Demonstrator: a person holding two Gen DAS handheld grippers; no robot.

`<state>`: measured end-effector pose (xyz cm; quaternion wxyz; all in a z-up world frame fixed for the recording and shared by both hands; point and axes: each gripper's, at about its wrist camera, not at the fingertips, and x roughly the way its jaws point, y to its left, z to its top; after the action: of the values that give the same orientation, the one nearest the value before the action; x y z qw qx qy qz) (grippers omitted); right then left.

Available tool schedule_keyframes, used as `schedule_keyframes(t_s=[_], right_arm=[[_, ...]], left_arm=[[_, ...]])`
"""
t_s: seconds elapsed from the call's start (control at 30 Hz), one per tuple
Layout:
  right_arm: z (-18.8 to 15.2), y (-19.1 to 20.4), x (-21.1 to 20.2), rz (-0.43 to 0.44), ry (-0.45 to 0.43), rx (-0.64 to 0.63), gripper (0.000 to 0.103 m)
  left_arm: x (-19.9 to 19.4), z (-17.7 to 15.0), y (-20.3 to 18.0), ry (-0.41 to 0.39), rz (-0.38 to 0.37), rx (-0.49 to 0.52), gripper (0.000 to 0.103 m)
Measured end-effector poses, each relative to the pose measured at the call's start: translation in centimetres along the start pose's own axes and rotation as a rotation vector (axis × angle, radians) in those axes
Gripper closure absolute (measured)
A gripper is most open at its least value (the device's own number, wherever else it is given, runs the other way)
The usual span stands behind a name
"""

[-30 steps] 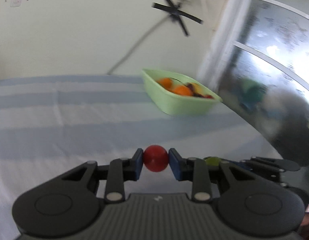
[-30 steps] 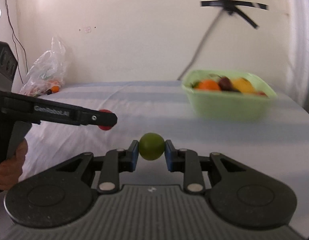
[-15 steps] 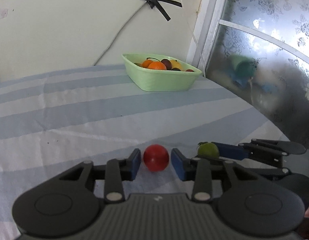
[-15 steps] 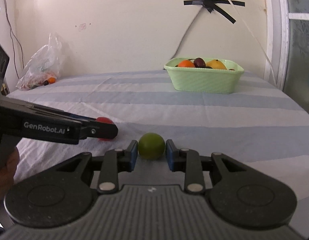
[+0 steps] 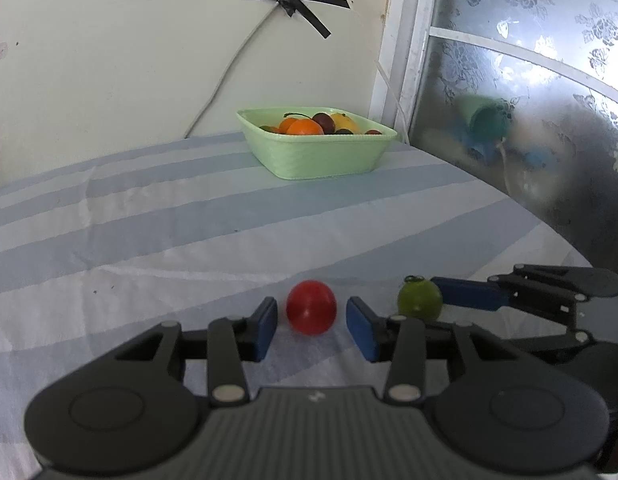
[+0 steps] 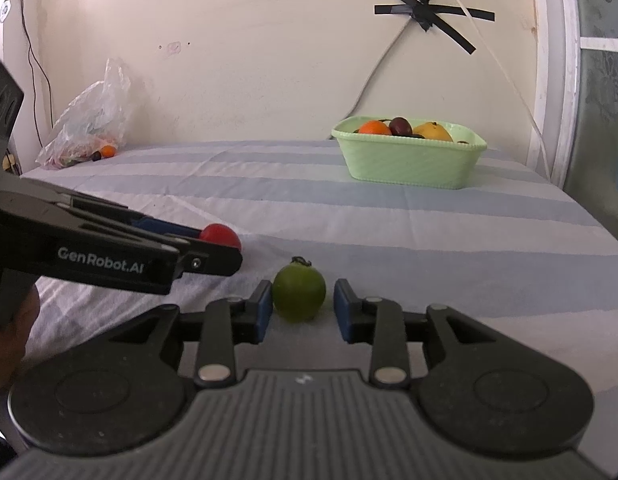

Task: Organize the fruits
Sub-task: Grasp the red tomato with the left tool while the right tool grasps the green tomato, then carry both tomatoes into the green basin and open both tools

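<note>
A small red fruit (image 5: 311,306) rests on the striped cloth between the blue pads of my left gripper (image 5: 311,326), which stands open with gaps on both sides. A green fruit (image 6: 299,292) with a dark stem lies on the cloth between the pads of my right gripper (image 6: 299,312); its jaws are opening and the right pad stands clear of the fruit. The right wrist view shows the left gripper (image 6: 219,256) beside the red fruit (image 6: 219,236). In the left wrist view the green fruit (image 5: 420,300) sits at the right gripper's blue finger (image 5: 469,298).
A pale green basket (image 6: 409,160) (image 5: 317,156) holding several fruits stands far back by the wall. A clear plastic bag (image 6: 89,124) with small fruits lies at the far left corner. A patterned glass pane (image 5: 529,100) borders the right side. A hand (image 6: 13,340) holds the left gripper.
Both grippers came down to the cloth and let go of their fruits: the left pads parted from the red fruit, the right pads from the green one. The views steadied.
</note>
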<state>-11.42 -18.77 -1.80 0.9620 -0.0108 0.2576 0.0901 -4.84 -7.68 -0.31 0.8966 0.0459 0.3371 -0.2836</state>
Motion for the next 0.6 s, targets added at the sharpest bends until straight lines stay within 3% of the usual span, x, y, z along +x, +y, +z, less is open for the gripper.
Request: schedule_keyframes(t_s=[0.3, 0.37, 0.4, 0.43, 0.6], right_arm=[[-0.2, 0.4, 0.0, -0.007, -0.008, -0.033, 0.060], [-0.2, 0.5, -0.1, -0.007, -0.010, -0.048, 0.069], [-0.3, 0.6, -0.1, -0.009, -0.011, -0.056, 0.073], [-0.2, 0.5, -0.2, -0.007, -0.011, -0.058, 0.073], [1.5, -1.2, 0.4, 0.021, -0.040, -0.013, 0.073]], left_arm=[[0.3, 0.1, -0.2, -0.006, 0.010, 0.010, 0.064], [0.1, 0.0, -0.2, -0.006, 0.010, 0.007, 0.068], [0.1, 0.1, -0.2, -0.004, 0.009, 0.004, 0.075], [0.2, 0.2, -0.1, -0.001, 0.005, 0.003, 0.075], [1.1, 3.6, 1.0, -0.009, -0.067, -0.009, 0.075]])
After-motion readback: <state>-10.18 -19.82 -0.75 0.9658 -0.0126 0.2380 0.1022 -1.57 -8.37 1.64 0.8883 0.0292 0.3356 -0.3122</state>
